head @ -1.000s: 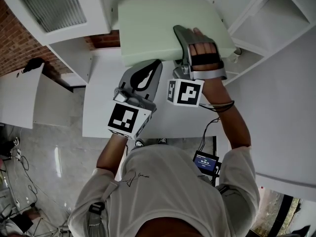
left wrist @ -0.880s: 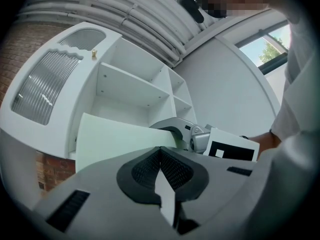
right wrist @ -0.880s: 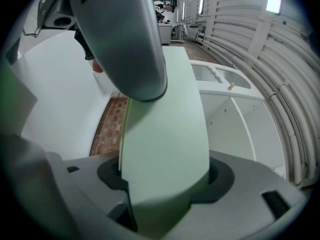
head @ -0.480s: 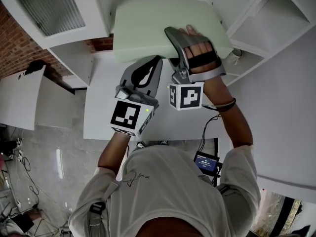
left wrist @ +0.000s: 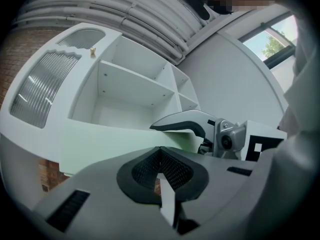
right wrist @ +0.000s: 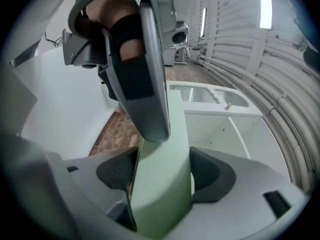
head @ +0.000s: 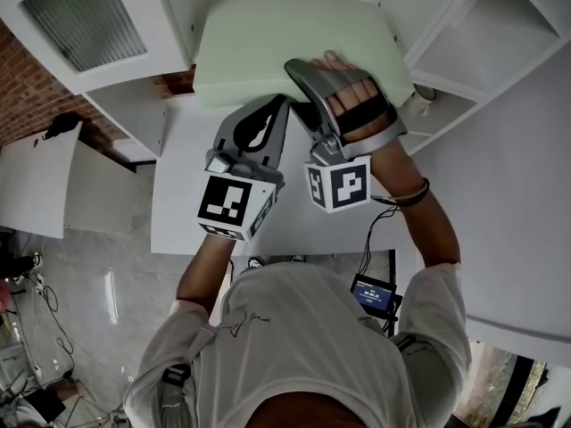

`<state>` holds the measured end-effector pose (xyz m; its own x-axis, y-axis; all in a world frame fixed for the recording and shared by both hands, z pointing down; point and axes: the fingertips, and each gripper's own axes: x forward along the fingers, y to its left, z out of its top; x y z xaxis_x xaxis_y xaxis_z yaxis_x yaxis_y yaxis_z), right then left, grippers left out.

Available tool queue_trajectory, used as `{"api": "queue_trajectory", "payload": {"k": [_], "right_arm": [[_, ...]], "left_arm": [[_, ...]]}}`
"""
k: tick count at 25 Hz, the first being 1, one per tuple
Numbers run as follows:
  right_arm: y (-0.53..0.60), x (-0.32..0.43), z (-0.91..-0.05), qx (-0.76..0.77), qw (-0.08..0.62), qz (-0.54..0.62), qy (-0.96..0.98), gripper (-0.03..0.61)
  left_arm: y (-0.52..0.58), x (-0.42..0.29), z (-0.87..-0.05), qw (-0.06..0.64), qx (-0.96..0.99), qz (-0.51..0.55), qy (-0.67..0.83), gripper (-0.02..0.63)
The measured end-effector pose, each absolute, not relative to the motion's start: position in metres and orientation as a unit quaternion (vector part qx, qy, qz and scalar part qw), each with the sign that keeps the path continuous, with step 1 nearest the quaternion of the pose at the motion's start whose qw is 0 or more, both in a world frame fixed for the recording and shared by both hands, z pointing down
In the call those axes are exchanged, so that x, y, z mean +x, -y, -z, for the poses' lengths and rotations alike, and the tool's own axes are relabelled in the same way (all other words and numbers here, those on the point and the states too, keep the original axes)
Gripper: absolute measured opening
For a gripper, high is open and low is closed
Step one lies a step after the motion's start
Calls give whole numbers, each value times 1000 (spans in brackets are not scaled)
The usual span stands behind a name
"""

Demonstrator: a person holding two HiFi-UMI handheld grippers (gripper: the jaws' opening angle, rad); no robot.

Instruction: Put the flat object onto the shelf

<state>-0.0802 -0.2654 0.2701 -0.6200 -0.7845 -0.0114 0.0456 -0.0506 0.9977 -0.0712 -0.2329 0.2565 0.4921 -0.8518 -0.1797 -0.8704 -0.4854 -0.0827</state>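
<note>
A pale green flat pad [head: 285,43] is held up in front of the white shelf unit [head: 183,16], its far edge toward an open compartment [left wrist: 125,96]. My right gripper [head: 299,77] is shut on the pad's near edge, the upper jaw lying on top; in the right gripper view the pad [right wrist: 165,194] fills the gap between the dark pads of that gripper [right wrist: 162,176]. My left gripper [head: 277,107] is shut and empty, its tips just under the pad's near edge. In the left gripper view, the left gripper [left wrist: 159,151] has its jaws closed below the pad [left wrist: 100,141].
A white table [head: 178,203] lies below both grippers. A cabinet door with ribbed glass [head: 80,16] stands at the upper left, and more open shelf compartments [head: 482,34] at the upper right. Brick wall [head: 27,87] shows at the left. A small screen device [head: 373,294] hangs at the person's waist.
The pad and both grippers have shifted forward and slightly left toward the shelf. The right gripper has tilted more over the pad's edge, and the left gripper's tips have come closer under it.
</note>
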Motion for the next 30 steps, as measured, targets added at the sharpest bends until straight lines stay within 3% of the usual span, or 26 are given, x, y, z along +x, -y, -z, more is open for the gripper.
{"api": "queue_trajectory", "payload": {"k": [18,30], "right_arm": [[247,-51,-261,333,264,607,672,295],[264,-7,-266,407,247,505,720,155]], "left_arm": [[259,-68,-259,77,-860,-48,-503,14],[272,-73,-260,72,-855,-46,-512,14]]}}
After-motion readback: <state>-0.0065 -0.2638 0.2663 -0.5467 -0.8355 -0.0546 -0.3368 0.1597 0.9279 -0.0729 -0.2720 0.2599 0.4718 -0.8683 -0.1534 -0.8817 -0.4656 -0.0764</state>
